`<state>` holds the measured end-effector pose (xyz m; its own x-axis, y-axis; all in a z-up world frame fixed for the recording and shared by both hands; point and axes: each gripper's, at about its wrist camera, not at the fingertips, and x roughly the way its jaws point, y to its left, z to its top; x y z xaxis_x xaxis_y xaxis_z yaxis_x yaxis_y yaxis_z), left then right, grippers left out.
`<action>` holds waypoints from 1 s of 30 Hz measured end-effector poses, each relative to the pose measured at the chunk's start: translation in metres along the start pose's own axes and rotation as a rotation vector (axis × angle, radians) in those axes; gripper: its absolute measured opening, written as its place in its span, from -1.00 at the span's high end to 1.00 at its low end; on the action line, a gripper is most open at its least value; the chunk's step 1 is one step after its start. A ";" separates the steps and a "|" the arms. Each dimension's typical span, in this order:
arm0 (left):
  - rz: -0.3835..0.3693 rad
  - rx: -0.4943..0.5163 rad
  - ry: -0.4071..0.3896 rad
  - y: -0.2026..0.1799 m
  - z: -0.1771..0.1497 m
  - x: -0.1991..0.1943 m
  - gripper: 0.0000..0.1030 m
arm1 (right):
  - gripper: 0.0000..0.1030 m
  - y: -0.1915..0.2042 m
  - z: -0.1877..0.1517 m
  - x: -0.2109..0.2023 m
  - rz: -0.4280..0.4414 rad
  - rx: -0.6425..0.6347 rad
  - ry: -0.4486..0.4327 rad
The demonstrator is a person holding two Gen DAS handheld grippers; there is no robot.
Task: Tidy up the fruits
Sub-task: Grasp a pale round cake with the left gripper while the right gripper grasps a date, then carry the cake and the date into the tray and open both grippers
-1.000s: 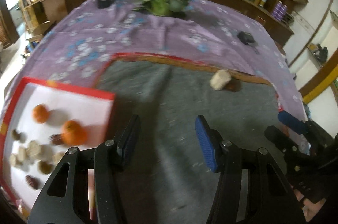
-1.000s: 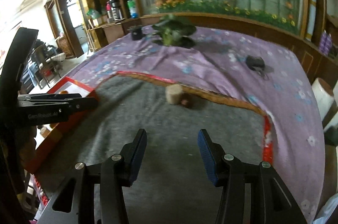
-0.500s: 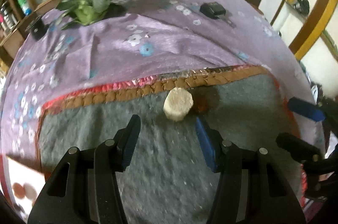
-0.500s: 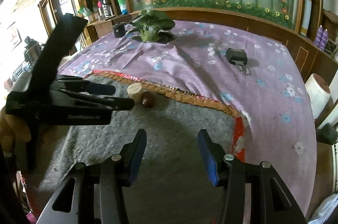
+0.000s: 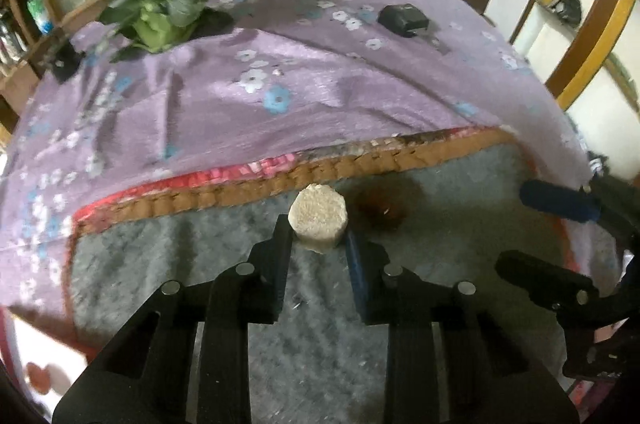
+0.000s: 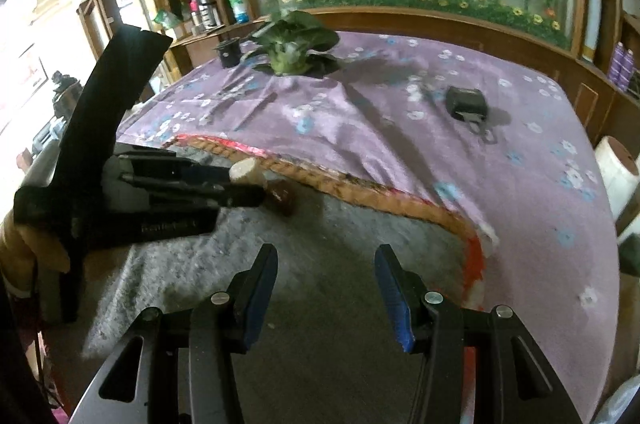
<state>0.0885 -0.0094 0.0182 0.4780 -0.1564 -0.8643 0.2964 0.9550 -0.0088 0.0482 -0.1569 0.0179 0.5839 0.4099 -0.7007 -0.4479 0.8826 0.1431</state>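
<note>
Item in hand: one pale beige, faceted, stubby cylinder of fruit flesh (image 5: 319, 220), centre of the left wrist view, resting on the grey felt mat (image 5: 320, 324) just below the mat's orange braided edging (image 5: 360, 168). Left gripper (image 5: 318, 244): jaws closing on either side of the pale piece, the black finger at its left flank and the blue-padded finger at its right, pads appearing to touch it. Right gripper (image 6: 326, 284): lower centre of the right wrist view, jaws spread, nothing between them, hovering over bare mat. Advice for the step: the piece looks soft and crumbly, so a moderate squeeze low on its sides seems wise, then a straight lift before carrying it toward the white, red-edged tray (image 5: 36, 376), whose corner shows at lower left. Adjacent: a small dark reddish-brown round fruit (image 5: 380, 210) lies just right of the pale piece, near the blue finger; a sideways drag could roll it, so it is the main obstruction. Surroundings: purple flowered cloth (image 5: 280, 64) beyond the edging; a green leafy cabbage-like vegetable (image 5: 160, 8) at upper left; a small black pouch (image 5: 404, 18) at upper right; a black cup (image 6: 229, 53) in the right view, upper left. All these stand well apart from the grasp.
</note>
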 end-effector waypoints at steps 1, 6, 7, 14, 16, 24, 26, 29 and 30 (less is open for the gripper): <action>0.011 -0.012 0.001 0.003 -0.003 -0.003 0.51 | 0.04 0.003 0.003 0.004 0.007 -0.008 0.003; 0.034 -0.072 -0.019 0.020 -0.019 -0.029 0.51 | 0.04 0.027 0.020 0.033 0.020 -0.103 0.032; 0.043 -0.079 -0.031 0.023 -0.024 -0.036 0.51 | 0.04 0.031 0.024 0.040 0.018 -0.118 0.036; 0.065 -0.150 -0.092 0.043 -0.051 -0.075 0.51 | 0.63 0.031 0.028 0.070 -0.028 -0.111 0.087; 0.069 -0.168 -0.109 0.048 -0.059 -0.084 0.51 | 0.65 0.028 0.026 0.062 -0.009 -0.078 0.084; 0.069 -0.271 -0.128 0.077 -0.091 -0.108 0.51 | 0.65 0.062 0.008 0.010 0.076 -0.045 0.008; 0.079 -0.294 -0.131 0.084 -0.102 -0.116 0.50 | 0.65 0.082 0.004 0.002 0.103 -0.066 -0.006; 0.100 -0.324 -0.144 0.095 -0.118 -0.131 0.50 | 0.65 0.111 0.000 -0.006 0.152 -0.088 -0.021; 0.106 -0.334 -0.150 0.099 -0.123 -0.136 0.50 | 0.66 0.121 -0.002 -0.007 0.169 -0.099 -0.020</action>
<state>-0.0486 0.1370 0.0733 0.6146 -0.0640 -0.7863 -0.0351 0.9935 -0.1083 -0.0113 -0.0538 0.0388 0.5074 0.5560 -0.6584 -0.6047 0.7740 0.1877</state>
